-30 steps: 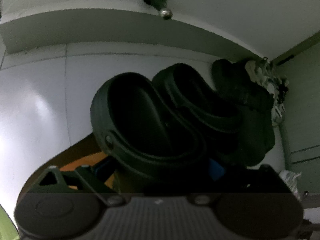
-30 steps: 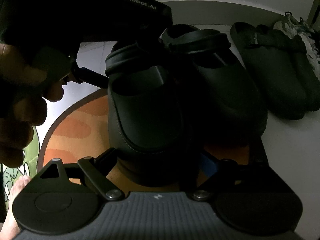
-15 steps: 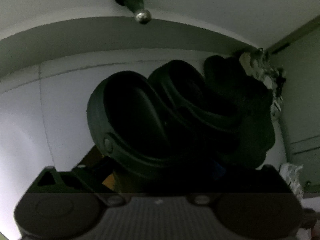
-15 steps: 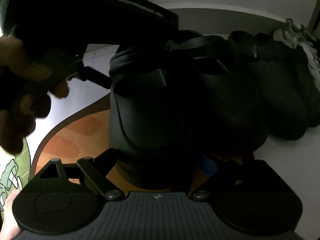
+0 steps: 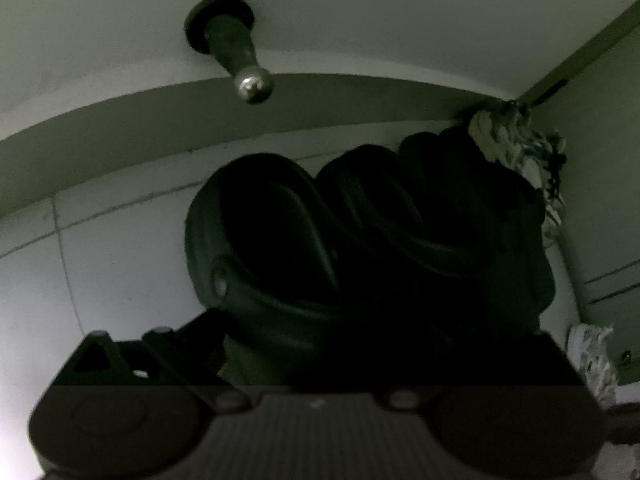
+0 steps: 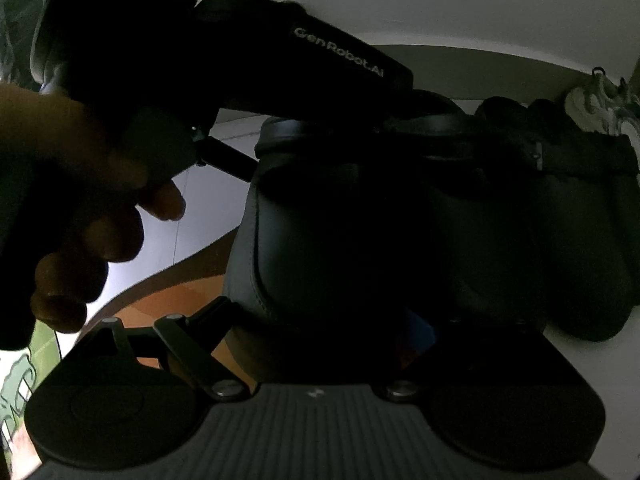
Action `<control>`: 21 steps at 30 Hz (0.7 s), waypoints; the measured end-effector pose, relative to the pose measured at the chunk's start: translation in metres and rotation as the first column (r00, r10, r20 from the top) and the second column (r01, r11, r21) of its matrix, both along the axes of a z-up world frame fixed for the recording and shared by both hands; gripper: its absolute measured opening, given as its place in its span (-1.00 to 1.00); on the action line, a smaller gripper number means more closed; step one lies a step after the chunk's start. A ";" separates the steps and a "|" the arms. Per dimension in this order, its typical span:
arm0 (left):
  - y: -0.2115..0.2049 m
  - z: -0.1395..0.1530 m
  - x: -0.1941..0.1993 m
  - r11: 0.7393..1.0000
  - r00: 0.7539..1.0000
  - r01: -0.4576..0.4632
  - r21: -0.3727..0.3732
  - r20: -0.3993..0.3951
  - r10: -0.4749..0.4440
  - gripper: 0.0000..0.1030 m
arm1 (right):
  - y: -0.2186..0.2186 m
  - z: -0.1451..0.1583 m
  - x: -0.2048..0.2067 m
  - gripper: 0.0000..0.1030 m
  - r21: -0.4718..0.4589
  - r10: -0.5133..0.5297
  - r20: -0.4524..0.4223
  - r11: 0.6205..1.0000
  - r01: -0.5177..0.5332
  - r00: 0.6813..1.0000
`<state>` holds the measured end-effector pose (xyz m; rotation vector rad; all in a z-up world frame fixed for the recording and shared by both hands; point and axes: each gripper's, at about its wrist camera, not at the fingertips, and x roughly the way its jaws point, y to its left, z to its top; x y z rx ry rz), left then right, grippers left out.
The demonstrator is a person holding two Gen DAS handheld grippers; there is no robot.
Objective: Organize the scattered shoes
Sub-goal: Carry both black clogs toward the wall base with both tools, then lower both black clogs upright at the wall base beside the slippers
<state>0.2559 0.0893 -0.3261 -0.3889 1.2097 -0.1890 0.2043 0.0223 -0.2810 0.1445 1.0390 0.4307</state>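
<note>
Right wrist view: I've got the black clog (image 6: 320,232) between the right gripper (image 6: 320,320) jaws, which are closing on its toe, lining it up beside its mate (image 6: 472,216) along the wall. Left gripper (image 5: 332,344) sits at the heel end, steadying I judge; too dark to tell its grip.

"GenRobot.AI" on the left tool (image 6: 340,54)

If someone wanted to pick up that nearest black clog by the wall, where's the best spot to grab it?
By my judgement, the raised heel rim of the nearest black clog is best, approached from above and behind. The left wrist view shows its opening gaping upward, so one finger can slip inside and one stay outside. The rounded toe looks too broad and smooth to pinch.
</note>
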 end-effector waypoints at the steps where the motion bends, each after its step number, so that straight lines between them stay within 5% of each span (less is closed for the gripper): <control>1: 0.003 -0.001 0.000 1.000 1.000 0.008 -0.018 -0.007 -0.009 0.93 | -0.005 0.001 -0.005 0.71 0.018 -0.011 -0.009 1.000 0.011 1.000; 10: 0.010 0.011 -0.008 0.997 0.999 0.043 -0.064 -0.023 -0.045 0.97 | -0.077 -0.007 -0.031 0.72 -0.081 -0.143 0.056 0.986 0.148 0.988; 15: 0.015 0.018 -0.021 0.999 1.000 -0.004 -0.045 -0.028 0.003 0.99 | -0.084 -0.012 -0.022 0.72 -0.168 -0.124 0.063 0.977 0.133 0.990; 21: -0.004 0.020 -0.062 0.996 0.996 0.084 0.005 -0.021 -0.083 0.98 | -0.084 -0.018 -0.007 0.65 -0.204 -0.071 0.076 0.975 0.085 0.995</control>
